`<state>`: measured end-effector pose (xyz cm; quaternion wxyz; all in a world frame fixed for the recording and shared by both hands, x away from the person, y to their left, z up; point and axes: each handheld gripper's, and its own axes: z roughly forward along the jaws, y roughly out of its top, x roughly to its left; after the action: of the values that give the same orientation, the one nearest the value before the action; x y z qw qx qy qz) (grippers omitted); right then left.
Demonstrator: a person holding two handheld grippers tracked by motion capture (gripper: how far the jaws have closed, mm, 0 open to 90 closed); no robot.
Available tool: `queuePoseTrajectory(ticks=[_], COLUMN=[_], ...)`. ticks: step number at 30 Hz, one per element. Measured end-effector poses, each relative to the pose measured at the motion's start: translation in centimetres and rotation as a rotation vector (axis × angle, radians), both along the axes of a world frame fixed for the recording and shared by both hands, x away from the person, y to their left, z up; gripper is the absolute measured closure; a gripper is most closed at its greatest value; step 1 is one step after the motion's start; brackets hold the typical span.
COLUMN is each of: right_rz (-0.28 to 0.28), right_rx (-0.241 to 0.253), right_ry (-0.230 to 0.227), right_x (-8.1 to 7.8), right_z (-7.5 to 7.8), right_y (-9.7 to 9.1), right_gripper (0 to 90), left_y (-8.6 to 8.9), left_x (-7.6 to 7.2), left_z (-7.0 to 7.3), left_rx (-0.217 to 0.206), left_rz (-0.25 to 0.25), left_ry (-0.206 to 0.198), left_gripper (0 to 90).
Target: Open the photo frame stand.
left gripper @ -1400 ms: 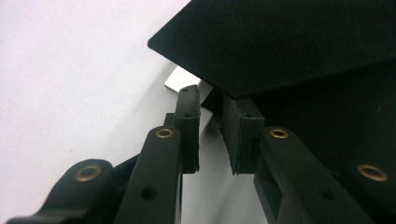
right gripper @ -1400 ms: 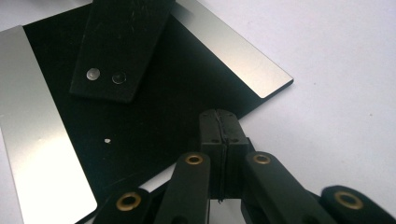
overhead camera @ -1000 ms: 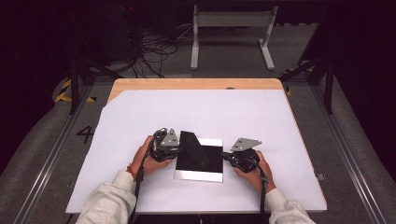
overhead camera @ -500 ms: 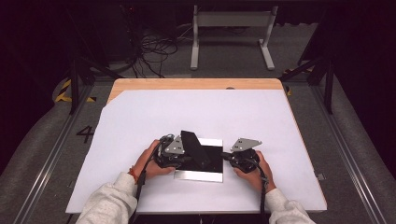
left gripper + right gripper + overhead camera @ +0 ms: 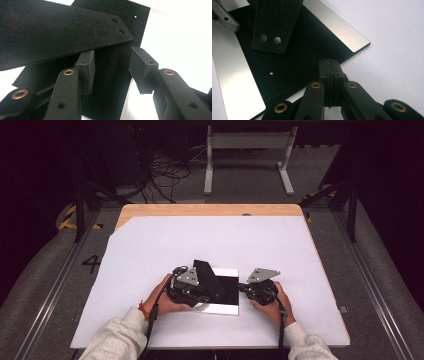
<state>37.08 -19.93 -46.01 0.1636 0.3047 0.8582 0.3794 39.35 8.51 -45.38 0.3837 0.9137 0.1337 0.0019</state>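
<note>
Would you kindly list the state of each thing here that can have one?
Black strap: raised off the board, free end with two rivets loose.
Board: flat on the white sheet, black middle, silver edges.
Left gripper: jaws apart and just been opening; pads press on nothing.
Right gripper: jaws shut together, tips resting at the board's edge.
White sheet: spread flat over the table.

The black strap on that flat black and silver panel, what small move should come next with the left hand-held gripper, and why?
Probably draw the left hand-held gripper back a little, clear of the black strap. Its jaws have just been opening and now stand apart with nothing pinched between them, the strap's riveted end lying above them. The right hand-held gripper, jaws shut, presses on the panel edge, so it should stay put.
</note>
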Motion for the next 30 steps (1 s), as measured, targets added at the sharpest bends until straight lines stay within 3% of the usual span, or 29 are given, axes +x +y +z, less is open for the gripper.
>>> queuePoseTrajectory(ticks=[2, 6, 8, 11, 16, 18, 24, 30], right_rz=[0.0, -0.002, -0.001, -0.001, 0.001, 0.005, 0.019, 0.034], right_rx=[0.0, -0.002, -0.002, -0.003, -0.007, -0.01, -0.011, -0.008], right_ry=[0.0, -0.002, -0.003, -0.005, -0.009, -0.013, -0.011, -0.008], right_x=[0.0, 0.0, 0.0, 0.0, -0.1, -0.2, -0.5, -0.8], right_z=[0.0, 0.0, 0.0, 0.0, 0.0, 0.0, 0.0, 0.0], right_y=[0.0, 0.0, 0.0, 0.0, 0.1, 0.1, 0.1, -0.1], right_gripper=[90.0, 90.0, 90.0, 90.0, 90.0, 90.0, 90.0, 89.7], left_y=[-0.1, -0.2, -0.4, -0.3, -0.3, -0.2, 0.1, 0.1], left_x=[0.0, 0.0, -0.1, 0.0, 0.0, 0.1, 0.1, 0.1], left_z=[0.0, -0.3, -0.4, -0.7, -0.9, -1.1, -1.2, -1.1], left_rx=[-0.024, -0.081, -0.084, -0.128, -0.166, -0.211, -0.267, -0.265], left_rz=[0.041, 0.103, 0.123, 0.166, 0.233, 0.266, 0.278, 0.258], left_ry=[0.058, 0.122, 0.121, 0.167, 0.187, 0.225, 0.249, 0.238], left_gripper=[56.5, 56.8, 58.1, 60.1, 61.8, 60.8, 67.5, 68.7])
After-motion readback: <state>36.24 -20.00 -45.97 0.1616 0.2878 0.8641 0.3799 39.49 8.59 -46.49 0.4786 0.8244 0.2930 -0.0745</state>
